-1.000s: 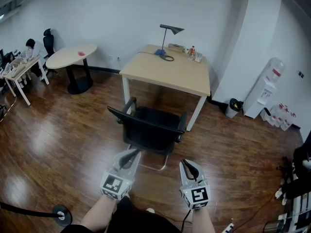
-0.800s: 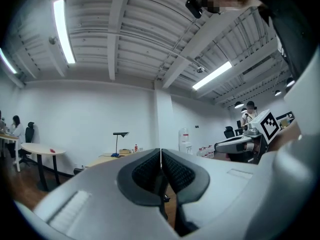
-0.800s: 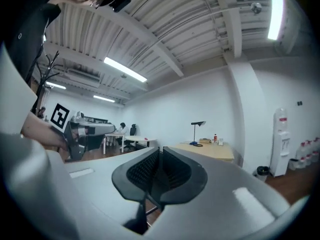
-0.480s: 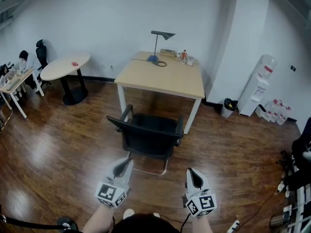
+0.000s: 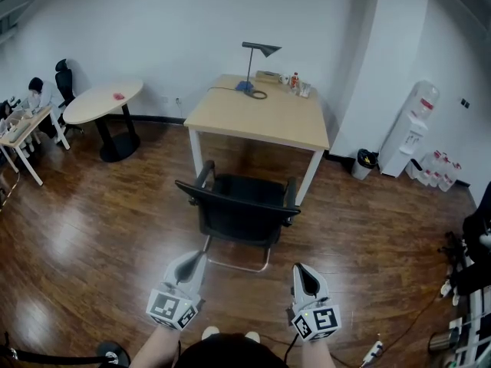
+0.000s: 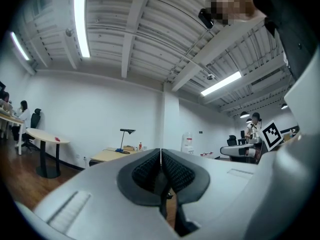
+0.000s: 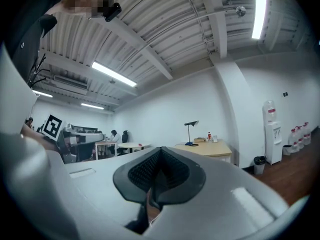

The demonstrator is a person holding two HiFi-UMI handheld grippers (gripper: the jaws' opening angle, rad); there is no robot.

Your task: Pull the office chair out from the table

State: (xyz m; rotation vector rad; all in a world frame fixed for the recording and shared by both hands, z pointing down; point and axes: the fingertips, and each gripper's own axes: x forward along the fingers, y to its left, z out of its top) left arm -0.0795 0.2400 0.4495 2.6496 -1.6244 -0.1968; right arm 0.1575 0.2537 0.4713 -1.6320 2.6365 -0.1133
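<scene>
The office chair [image 5: 242,209] stands at my 12 o'clock with its backrest toward me and its seat facing the counter [image 5: 261,121]. From this steep angle the seat looks clear of the counter's near edge, or nearly so; I can't be certain. Both of my tools hang short of the backrest, touching nothing. The left gripper [image 5: 190,264] is at 11 o'clock and the right gripper [image 5: 305,277] at 1 o'clock. Each has its jaws pressed together on nothing, as their own views show plainly.

My worries from here:

- With the jaws closed I can only nudge the backrest, not take it. If I go in like this, I expect to push the chair back toward the counter rather than draw it out.
- The base looks like a chrome sled frame [image 5: 238,263], not castors. I judge it will drag on the wooden floor [image 5: 100,228], and a pull high on the backrest could tip the chair toward me.
- The right armrest sits near the counter leg [image 5: 310,181]. A crooked pull from one side might swing it against that leg.
- A post base [image 5: 113,353] lies at 7 o'clock and a cable [image 5: 376,351] at 5 o'clock. Either could catch my feet if I step back blind.
</scene>
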